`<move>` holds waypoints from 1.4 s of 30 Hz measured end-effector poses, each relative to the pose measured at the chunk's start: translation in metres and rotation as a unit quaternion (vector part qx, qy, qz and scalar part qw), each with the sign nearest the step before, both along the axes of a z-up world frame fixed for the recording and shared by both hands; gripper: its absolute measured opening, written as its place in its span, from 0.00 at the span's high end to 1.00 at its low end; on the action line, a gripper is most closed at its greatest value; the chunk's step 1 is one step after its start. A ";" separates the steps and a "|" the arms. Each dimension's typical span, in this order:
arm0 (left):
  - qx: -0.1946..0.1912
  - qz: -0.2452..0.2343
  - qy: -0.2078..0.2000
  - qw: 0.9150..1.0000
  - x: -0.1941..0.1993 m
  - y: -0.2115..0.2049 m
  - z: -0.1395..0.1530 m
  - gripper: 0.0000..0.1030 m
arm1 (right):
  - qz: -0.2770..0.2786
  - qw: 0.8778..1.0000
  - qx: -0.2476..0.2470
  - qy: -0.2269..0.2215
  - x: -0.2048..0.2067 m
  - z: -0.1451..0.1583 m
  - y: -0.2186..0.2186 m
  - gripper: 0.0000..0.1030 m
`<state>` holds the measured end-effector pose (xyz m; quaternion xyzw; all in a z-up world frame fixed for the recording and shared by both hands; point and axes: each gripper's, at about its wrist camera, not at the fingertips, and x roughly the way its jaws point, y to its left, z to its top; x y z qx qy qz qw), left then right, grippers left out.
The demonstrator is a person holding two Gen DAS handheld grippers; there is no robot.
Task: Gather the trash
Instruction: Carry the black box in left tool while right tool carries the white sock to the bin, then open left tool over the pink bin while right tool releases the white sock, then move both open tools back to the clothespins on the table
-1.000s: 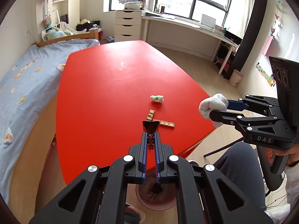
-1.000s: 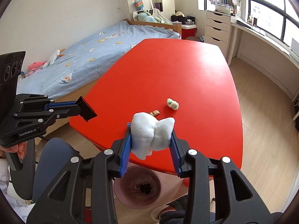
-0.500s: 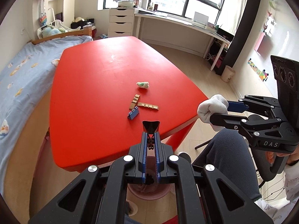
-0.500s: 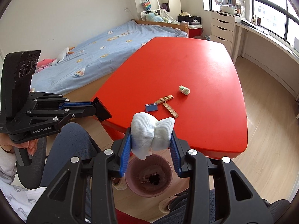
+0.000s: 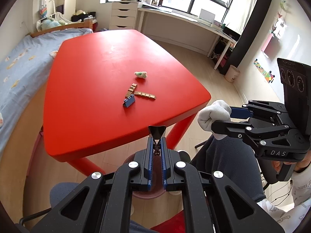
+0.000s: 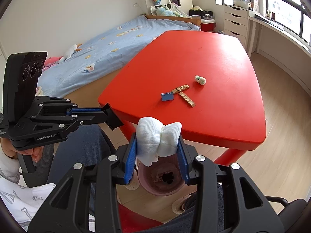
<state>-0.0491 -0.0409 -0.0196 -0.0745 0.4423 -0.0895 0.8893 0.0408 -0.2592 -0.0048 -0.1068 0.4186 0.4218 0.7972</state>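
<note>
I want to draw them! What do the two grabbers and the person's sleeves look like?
Both grabbers are black with silver screws and blue ribbed pads. The right gripper says "DAS"; the left gripper says "GenRobot.AI". Each carries a black box with three round lenses. The sleeves are white with small grey prints.

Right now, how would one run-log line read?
right gripper: shut on white wad above pink bin | left gripper: shut | table: scraps remain

Left hand-held gripper (image 5: 157, 134) pinching black scrap (image 5: 157, 132)
</note>
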 end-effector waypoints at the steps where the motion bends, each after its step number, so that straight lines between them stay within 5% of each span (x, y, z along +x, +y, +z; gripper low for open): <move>1: 0.000 0.000 0.000 1.000 0.000 0.000 0.000 0.93 | 0.000 1.000 0.000 0.001 0.000 0.000 0.000 0.63; 11: -0.002 -0.009 0.006 1.000 0.002 -0.002 -0.005 0.92 | 0.008 1.000 0.000 0.009 0.000 -0.006 0.000 0.60; 12: -0.001 -0.005 0.005 1.000 0.002 -0.001 -0.005 0.88 | 0.008 1.000 -0.003 0.008 0.000 -0.007 0.000 0.52; 14: 0.003 0.006 0.007 1.000 0.003 0.003 -0.007 0.65 | 0.005 1.000 -0.001 0.006 0.001 -0.008 -0.001 0.26; 15: 0.006 0.014 0.005 1.000 0.003 0.005 -0.007 0.39 | 0.003 1.000 0.002 0.003 0.003 -0.007 -0.001 0.15; 17: 0.005 0.026 -0.011 1.000 0.000 0.010 -0.005 0.10 | -0.004 1.000 0.001 -0.004 0.004 -0.007 -0.003 0.10; 22: 0.030 0.040 -0.017 0.999 -0.002 0.013 -0.004 0.07 | -0.015 1.000 -0.008 -0.007 0.010 -0.010 -0.004 0.04; 42: 0.020 0.042 -0.006 0.999 0.000 0.017 -0.008 0.07 | -0.020 1.000 -0.011 0.006 0.015 -0.016 -0.005 0.03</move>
